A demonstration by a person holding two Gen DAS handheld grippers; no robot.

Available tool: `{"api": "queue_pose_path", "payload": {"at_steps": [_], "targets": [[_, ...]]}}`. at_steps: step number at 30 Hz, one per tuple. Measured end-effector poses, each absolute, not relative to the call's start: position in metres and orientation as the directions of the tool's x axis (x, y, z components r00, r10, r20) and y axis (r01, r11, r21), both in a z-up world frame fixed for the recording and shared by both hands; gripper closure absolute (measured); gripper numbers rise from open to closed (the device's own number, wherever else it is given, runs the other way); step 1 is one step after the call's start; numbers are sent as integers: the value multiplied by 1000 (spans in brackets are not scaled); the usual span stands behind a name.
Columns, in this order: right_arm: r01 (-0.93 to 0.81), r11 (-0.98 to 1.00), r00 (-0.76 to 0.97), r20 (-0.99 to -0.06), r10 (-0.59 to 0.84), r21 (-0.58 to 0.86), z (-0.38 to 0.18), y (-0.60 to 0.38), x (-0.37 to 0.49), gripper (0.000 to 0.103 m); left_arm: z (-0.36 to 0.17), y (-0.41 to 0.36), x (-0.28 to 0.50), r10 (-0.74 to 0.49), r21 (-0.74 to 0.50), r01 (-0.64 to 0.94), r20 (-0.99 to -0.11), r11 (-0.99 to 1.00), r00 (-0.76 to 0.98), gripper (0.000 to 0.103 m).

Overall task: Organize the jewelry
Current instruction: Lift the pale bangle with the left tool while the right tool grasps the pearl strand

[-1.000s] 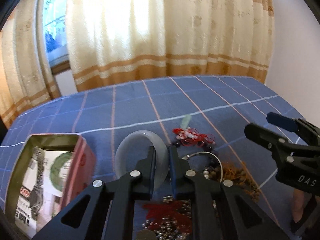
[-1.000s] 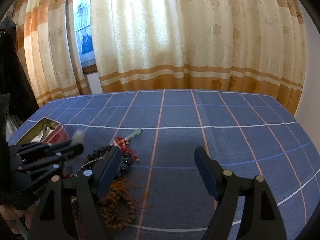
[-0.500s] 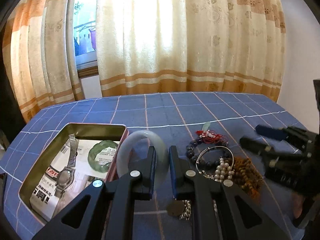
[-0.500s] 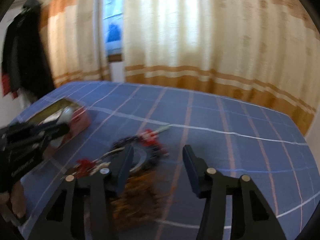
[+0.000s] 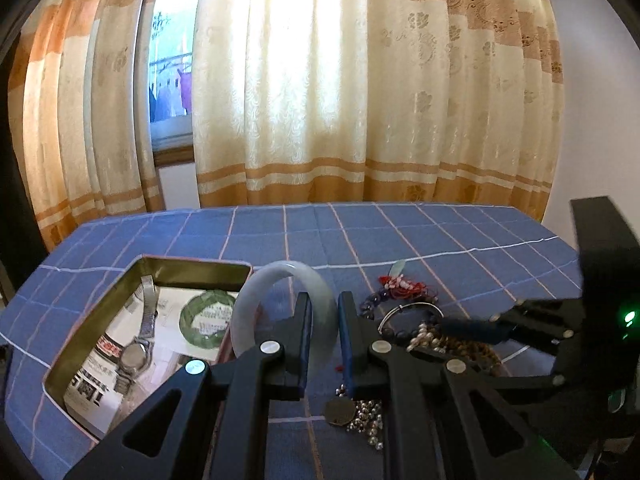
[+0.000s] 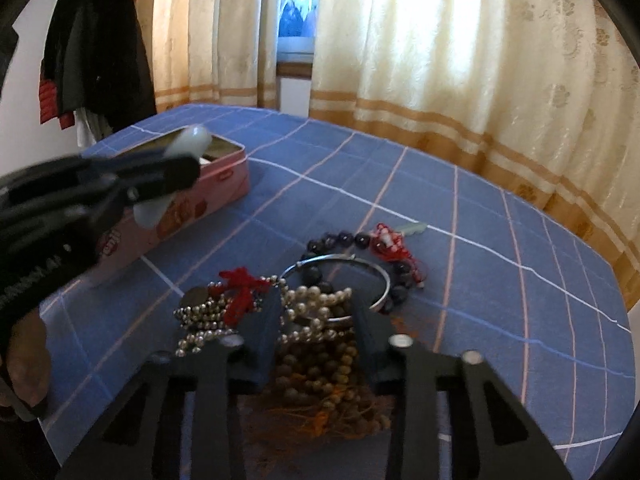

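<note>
My left gripper (image 5: 323,320) is shut on a pale white jade bangle (image 5: 276,280) and holds it upright just right of the open pink tin (image 5: 100,320). The tin holds a wristwatch (image 5: 138,350) and a green bangle (image 5: 206,318). The bangle also shows in the right wrist view (image 6: 188,142). My right gripper (image 6: 316,312) is open, its fingers on either side of a pearl bracelet (image 6: 316,300) lying on brown wooden beads (image 6: 320,376). A silver bangle (image 6: 360,276), dark bead bracelet (image 6: 352,240), red cord charm (image 6: 390,244) and silver bead chain (image 6: 204,320) lie around it.
The blue checked tablecloth (image 6: 500,300) covers the table, with curtains (image 5: 360,80) and a window behind. Dark jackets (image 6: 92,48) hang at the far left. The left gripper's body (image 6: 60,216) stands near the tin's front wall (image 6: 180,208).
My left gripper lifted the white bangle and drew back, so the tin's inside now shows. My right gripper swung left and down over the jewelry pile and narrowed around the pearl bracelet.
</note>
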State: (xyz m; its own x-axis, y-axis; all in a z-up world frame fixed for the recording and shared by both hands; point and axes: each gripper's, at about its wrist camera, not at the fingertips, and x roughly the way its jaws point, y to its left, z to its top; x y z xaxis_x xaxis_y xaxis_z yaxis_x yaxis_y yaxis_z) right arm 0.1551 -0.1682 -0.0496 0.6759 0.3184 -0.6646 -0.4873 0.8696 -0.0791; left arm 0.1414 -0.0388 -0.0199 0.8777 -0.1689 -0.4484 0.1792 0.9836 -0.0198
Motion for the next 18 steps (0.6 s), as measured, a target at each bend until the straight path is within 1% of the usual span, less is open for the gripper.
{"api": "queue_pose_path", "payload": {"at_steps": [2,5,18], "targets": [[-510,857,662,-670,335,-76,-51,-166,154,85,-18,-38,141,-170,-21,179,-445,984,879,90],[-524,848,656,-674,339,-83,-51,-163,152,94,-16,-33,139,-165,-25,172,-442,985,881,90],[-445,894,748,-569,341,-50,-35,-179,144,94,-3,-6,131,-92,-18,93,-432,996,897,90]]}}
